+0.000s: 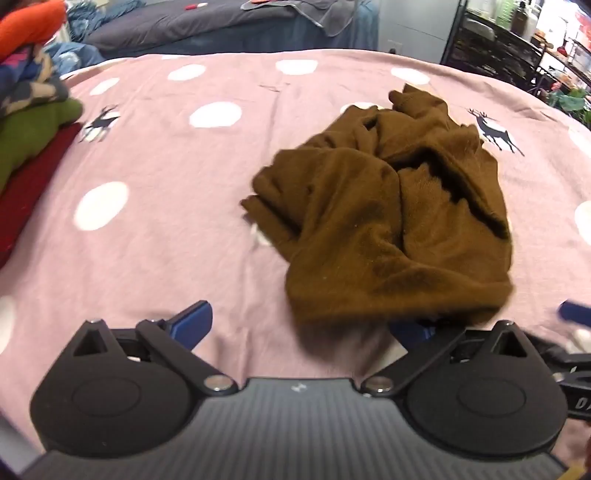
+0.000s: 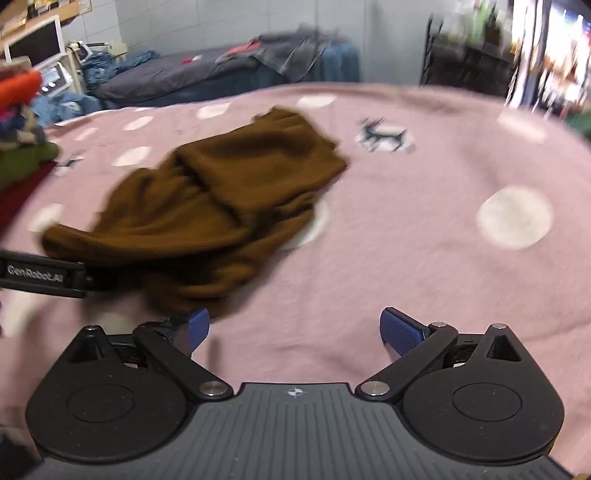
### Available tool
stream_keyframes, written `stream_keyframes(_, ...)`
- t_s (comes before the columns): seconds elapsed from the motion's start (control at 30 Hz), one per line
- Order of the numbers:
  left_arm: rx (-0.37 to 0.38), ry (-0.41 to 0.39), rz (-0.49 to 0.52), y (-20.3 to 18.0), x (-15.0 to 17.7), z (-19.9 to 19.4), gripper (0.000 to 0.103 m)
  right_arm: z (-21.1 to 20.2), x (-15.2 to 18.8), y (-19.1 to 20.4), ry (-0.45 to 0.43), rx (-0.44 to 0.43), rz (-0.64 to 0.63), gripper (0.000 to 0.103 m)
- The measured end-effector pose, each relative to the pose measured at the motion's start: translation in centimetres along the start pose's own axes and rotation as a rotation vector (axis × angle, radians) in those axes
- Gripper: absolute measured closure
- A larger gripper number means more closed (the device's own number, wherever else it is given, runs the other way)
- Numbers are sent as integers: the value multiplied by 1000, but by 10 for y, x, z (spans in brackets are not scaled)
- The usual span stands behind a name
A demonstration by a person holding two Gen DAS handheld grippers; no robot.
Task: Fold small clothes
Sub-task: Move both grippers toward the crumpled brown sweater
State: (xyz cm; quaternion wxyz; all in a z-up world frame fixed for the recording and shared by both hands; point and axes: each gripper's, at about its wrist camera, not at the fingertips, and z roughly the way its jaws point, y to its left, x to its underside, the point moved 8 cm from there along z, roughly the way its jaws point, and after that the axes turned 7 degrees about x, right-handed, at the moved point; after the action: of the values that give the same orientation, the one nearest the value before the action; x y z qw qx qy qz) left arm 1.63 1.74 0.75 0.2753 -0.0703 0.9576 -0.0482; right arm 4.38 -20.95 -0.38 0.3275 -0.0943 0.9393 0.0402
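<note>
A crumpled brown garment (image 1: 388, 214) lies in a heap on the pink spotted sheet (image 1: 147, 206). My left gripper (image 1: 303, 328) hovers at its near edge, open wide. Its left blue pad (image 1: 194, 321) is over bare sheet, while the garment's hem partly covers the right pad (image 1: 412, 332). In the right wrist view the brown garment (image 2: 207, 206) sits left of centre. My right gripper (image 2: 299, 330) is open over the sheet (image 2: 424, 258), and its left pad (image 2: 197, 328) is at the cloth's near corner. Nothing is gripped.
A stack of folded clothes (image 1: 29, 118) in orange, patterned, green and red sits at the sheet's left edge. A grey-covered bed (image 1: 203, 22) stands behind, and a dark shelf rack (image 1: 517, 51) at the back right. The left gripper's black body (image 2: 40, 275) shows beside the garment.
</note>
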Motion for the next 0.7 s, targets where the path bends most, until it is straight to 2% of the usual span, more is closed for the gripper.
stream_keyframes(0.07,-23,-17,42,-2,-5,-15,0,-8,-1,9,46,-54,39,0)
stream_keyframes(0.17,-69,14,87,-10,-12,-22,0,-19,-6,26,51,-80,23,0)
stream_keyframes(0.33,-35,19,105,-19,-14,-27,0,-34,-11,45,37,-73,-44,0)
stream_keyframes(0.57,-82,86,155,-20,-6,-17,0,-38,-21,46,47,-57,-101,0)
stream_keyframes(0.7,-88,88,162,-22,-5,-18,0,-42,-16,54,48,-63,-109,0)
